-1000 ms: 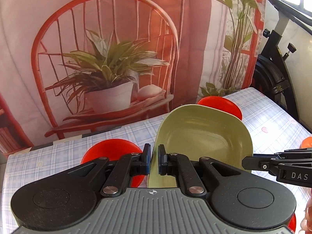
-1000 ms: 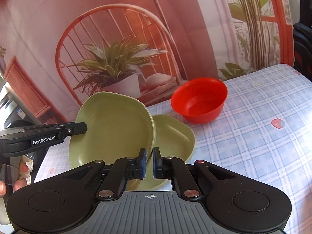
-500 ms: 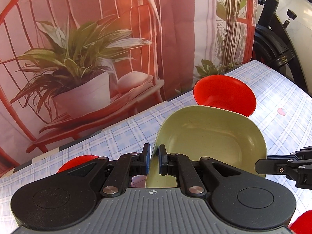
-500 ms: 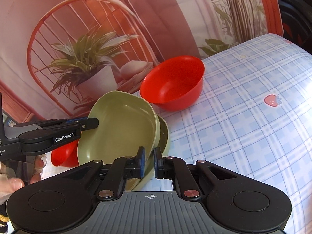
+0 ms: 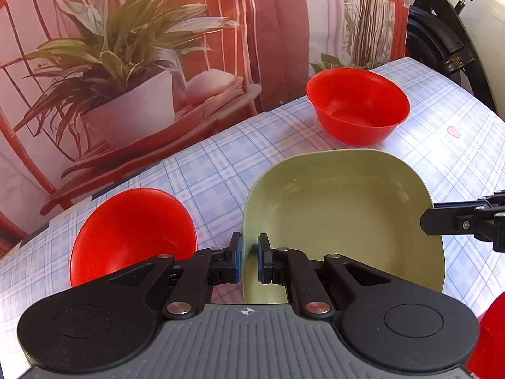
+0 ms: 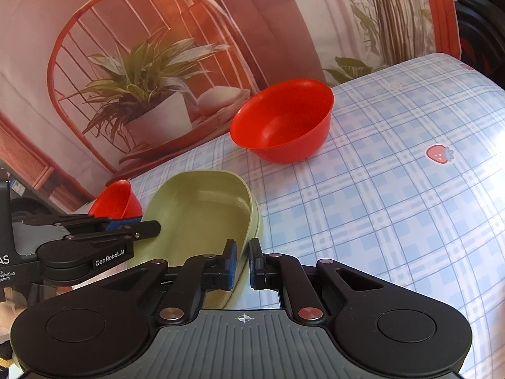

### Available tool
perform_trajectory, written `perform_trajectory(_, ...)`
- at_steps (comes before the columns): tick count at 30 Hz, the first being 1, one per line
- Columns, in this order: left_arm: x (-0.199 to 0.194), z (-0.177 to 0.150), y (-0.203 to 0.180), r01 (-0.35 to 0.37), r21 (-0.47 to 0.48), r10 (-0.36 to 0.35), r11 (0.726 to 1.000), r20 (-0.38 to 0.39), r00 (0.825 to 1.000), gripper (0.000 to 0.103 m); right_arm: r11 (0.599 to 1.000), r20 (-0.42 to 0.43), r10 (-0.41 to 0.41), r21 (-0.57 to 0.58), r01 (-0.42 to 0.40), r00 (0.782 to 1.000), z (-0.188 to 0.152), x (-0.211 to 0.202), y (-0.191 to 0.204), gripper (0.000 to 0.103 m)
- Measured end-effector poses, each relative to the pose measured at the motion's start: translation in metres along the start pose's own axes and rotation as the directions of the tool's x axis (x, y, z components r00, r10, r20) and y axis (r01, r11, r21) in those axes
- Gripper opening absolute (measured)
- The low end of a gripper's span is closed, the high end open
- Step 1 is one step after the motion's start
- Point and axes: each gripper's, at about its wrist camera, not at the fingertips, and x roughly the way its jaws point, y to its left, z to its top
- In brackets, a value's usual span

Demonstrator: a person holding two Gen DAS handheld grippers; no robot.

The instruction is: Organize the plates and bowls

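Two pale green plates sit one inside the other on the checked tablecloth. My left gripper (image 5: 249,262) is shut on the left rim of the upper green plate (image 5: 341,221). In the right wrist view, my right gripper (image 6: 242,263) is shut on the near rim of the lower green plate (image 6: 256,221), which shows only as a thin edge beside the upper plate (image 6: 202,221). Each gripper shows in the other's view at the opposite side of the plates: the right gripper (image 5: 457,221) and the left gripper (image 6: 126,227).
A red bowl (image 5: 359,104) stands beyond the plates near the printed backdrop. Another red bowl (image 5: 132,233) lies tilted to the left of the plates, and a red edge (image 5: 492,341) shows at the bottom right. A black exercise machine (image 5: 442,41) stands past the table's far right corner.
The left gripper has lowered the upper green plate from a steep tilt down into the lower plate. Both grippers have sunk closer to the table and stayed shut.
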Motion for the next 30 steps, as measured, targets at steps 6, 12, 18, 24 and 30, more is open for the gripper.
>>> perform_trajectory(6, -0.021, -0.024, 0.014, 0.032, -0.069, -0.034, 0.997, -0.023, 0.999, 0.01, 0.999, -0.024, -0.007, -0.051, 0.006, 1.0, -0.006, -0.003, 0.014, 0.008)
perform_trajectory(12, -0.034, -0.034, 0.019, 0.029, -0.097, -0.028, 0.995, 0.005, 1.0, 0.01, 0.997, -0.025, -0.031, -0.077, 0.029, 0.999, -0.013, -0.007, 0.022, 0.01)
perform_trajectory(18, -0.045, -0.031, 0.02, 0.017, -0.136, -0.009, 0.991, 0.055, 0.998, 0.01, 0.996, -0.003, -0.05, -0.071, 0.05, 0.999, -0.007, -0.011, 0.024, 0.013)
perform_trajectory(24, -0.041, -0.028, 0.021, 0.006, -0.165, 0.005, 0.986, 0.069, 0.998, 0.01, 0.996, 0.023, -0.053, -0.066, 0.054, 0.998, 0.015, 0.0, 0.023, 0.006)
perform_trajectory(30, -0.038, -0.028, 0.022, 0.016, -0.161, -0.005, 0.987, 0.067, 0.998, 0.01, 0.996, -0.009, -0.063, -0.069, 0.063, 0.998, 0.017, 0.012, 0.022, 0.003)
